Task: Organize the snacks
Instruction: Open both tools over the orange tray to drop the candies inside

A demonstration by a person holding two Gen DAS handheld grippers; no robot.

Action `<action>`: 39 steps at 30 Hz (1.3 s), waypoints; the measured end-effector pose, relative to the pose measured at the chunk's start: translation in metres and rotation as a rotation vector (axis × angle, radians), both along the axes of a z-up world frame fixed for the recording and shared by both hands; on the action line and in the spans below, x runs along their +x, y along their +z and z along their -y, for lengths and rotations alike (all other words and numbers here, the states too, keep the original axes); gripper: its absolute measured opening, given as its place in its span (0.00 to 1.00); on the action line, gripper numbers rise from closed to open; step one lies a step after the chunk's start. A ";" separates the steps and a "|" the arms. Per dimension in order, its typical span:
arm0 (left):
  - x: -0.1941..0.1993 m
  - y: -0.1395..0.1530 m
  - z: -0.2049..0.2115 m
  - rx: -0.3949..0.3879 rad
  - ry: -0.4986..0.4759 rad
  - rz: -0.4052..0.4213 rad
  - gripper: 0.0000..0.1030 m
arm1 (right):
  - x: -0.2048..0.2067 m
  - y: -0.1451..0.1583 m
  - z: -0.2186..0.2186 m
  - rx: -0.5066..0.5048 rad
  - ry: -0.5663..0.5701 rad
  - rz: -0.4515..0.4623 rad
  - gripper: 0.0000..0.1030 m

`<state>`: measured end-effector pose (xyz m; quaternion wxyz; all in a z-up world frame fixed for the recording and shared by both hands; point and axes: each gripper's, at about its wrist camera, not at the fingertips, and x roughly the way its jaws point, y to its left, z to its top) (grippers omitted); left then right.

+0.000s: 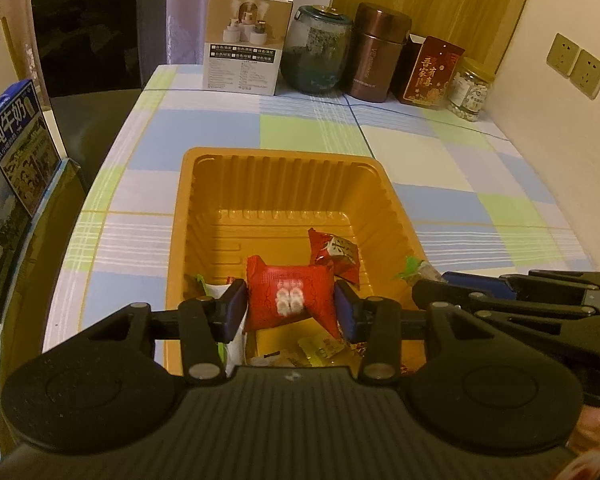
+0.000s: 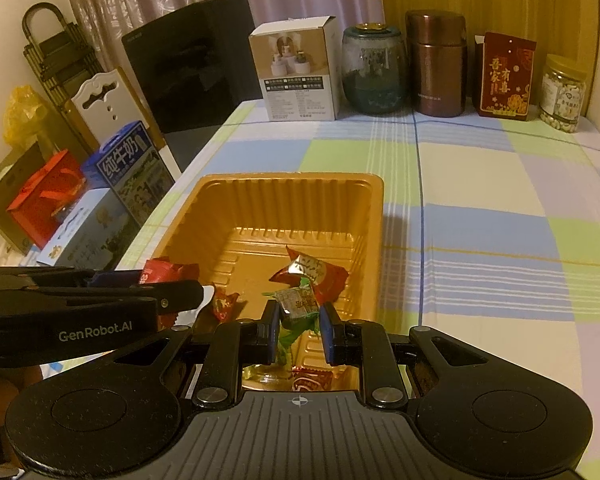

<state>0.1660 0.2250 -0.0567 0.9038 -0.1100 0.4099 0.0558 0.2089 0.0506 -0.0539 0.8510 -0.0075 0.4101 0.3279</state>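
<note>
From the left wrist view, the left gripper [image 1: 291, 307] hangs over the near end of the gold plastic tray [image 1: 204, 216] on the checked table [image 1: 440, 160], a red snack packet [image 1: 290, 300] sitting between its blue pads; the jaws stand partly spread, and whether the pads press the wrapper or merely flank it I cannot tell. Further into the tray lies a second red packet [image 1: 336, 254], with yellow and red wrappers heaped at the near end under the gripper. The right gripper [image 1: 500, 292] juts in from the right edge beside a green-wrapped sweet [image 1: 414, 268]. Over to the right wrist view: the right gripper [image 2: 299, 330] has its jaws squeezed tight on the green-wrapped sweet [image 2: 296, 308], held above the tray's [image 2: 284, 184] near end. Just behind it a red and silver packet [image 2: 312, 274] rests on the tray floor. The left gripper [image 2: 100, 300] reaches in from the left over the tray's rim. At the table's far edge stand a white box [image 2: 296, 76], a glass jar [image 2: 374, 72] and a brown canister [image 2: 438, 64].
</note>
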 end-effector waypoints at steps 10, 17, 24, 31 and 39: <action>-0.014 0.007 -0.005 0.036 0.025 0.009 0.55 | -0.001 0.003 0.002 0.017 -0.001 -0.004 0.21; -0.027 0.015 -0.011 0.042 0.054 0.027 0.58 | 0.000 0.009 -0.001 0.082 0.033 -0.003 0.21; -0.047 0.024 -0.016 0.034 0.089 0.052 0.65 | -0.001 0.017 0.012 0.123 -0.009 0.020 0.48; -0.074 0.035 -0.006 0.029 0.107 0.080 0.84 | -0.017 0.020 0.046 0.120 -0.096 -0.026 0.48; -0.119 0.055 0.018 0.010 0.121 0.102 0.97 | -0.060 0.034 0.078 0.099 -0.119 -0.048 0.50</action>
